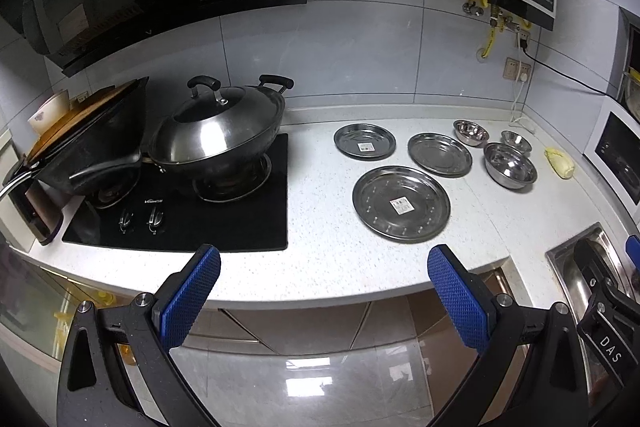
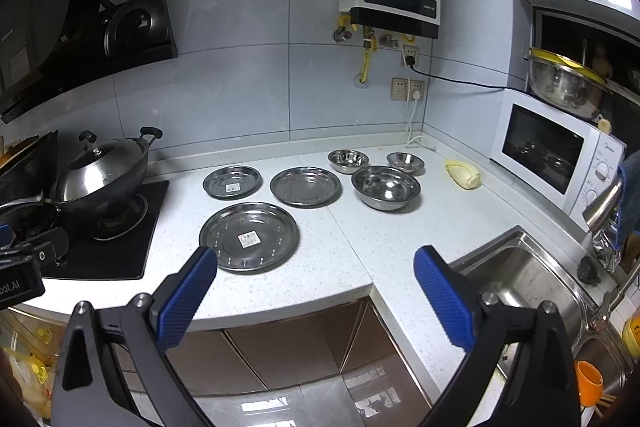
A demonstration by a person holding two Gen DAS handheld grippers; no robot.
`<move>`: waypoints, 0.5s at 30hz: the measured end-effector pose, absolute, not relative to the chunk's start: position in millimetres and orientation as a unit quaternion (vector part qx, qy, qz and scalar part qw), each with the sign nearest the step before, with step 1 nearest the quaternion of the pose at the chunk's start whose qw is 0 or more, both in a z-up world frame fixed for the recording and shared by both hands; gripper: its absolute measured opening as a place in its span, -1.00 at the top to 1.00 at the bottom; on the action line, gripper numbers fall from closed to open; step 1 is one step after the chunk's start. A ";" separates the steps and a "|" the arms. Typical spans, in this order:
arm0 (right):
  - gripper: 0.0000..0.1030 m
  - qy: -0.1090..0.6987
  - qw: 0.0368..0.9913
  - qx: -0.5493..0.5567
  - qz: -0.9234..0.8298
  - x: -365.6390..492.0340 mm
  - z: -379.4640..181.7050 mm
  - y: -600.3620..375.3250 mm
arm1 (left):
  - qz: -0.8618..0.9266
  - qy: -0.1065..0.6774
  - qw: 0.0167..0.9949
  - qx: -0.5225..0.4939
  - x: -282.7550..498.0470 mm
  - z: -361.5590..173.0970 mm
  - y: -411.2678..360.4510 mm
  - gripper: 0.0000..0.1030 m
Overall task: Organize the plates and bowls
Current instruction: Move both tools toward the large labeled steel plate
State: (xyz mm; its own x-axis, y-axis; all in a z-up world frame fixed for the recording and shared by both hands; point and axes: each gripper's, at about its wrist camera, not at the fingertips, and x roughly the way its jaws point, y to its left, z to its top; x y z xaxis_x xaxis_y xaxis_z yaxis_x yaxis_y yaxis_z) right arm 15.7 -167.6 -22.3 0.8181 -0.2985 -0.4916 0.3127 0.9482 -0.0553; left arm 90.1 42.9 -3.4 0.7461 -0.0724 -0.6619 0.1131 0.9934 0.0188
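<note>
Three steel plates lie apart on the white counter: a large plate (image 1: 401, 203) (image 2: 249, 237) nearest me, a small plate (image 1: 364, 141) (image 2: 232, 181) behind it on the left, and a medium plate (image 1: 439, 153) (image 2: 305, 186) to the right. Three steel bowls stand further right: a large bowl (image 1: 509, 165) (image 2: 385, 187), a small bowl (image 1: 471, 132) (image 2: 348, 160) and another small bowl (image 1: 516, 141) (image 2: 405, 162). My left gripper (image 1: 324, 267) and right gripper (image 2: 316, 269) both hover open and empty in front of the counter's edge, short of the large plate.
A black hob (image 1: 224, 211) with a lidded wok (image 1: 218, 131) (image 2: 100, 175) and a dark pan (image 1: 92, 143) takes the left side. A sink (image 2: 532, 279) lies at the right, a microwave (image 2: 556, 159) behind it. A yellow cloth (image 2: 463, 175) sits near the bowls.
</note>
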 end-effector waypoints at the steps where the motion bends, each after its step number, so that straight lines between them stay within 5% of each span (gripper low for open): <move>1: -0.93 0.258 0.953 0.013 -0.159 22.1 -22.8 -167.1 | -0.050 0.354 0.933 0.028 94.3 -4.2 41.8 -0.98; 15: -0.93 0.260 0.959 0.011 -0.113 174.3 -50.2 -212.8 | -0.015 0.349 0.936 0.039 217.6 -37.0 -11.9 -0.98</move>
State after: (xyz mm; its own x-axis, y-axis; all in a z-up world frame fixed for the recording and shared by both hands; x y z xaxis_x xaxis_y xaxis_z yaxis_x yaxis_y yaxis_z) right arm 174.3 -212.8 -50.2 0.8389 -0.2116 -0.5015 0.2226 0.9741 -0.0385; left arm 217.6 -11.9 -37.0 0.7553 -0.0017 -0.6554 0.0557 0.9965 0.0616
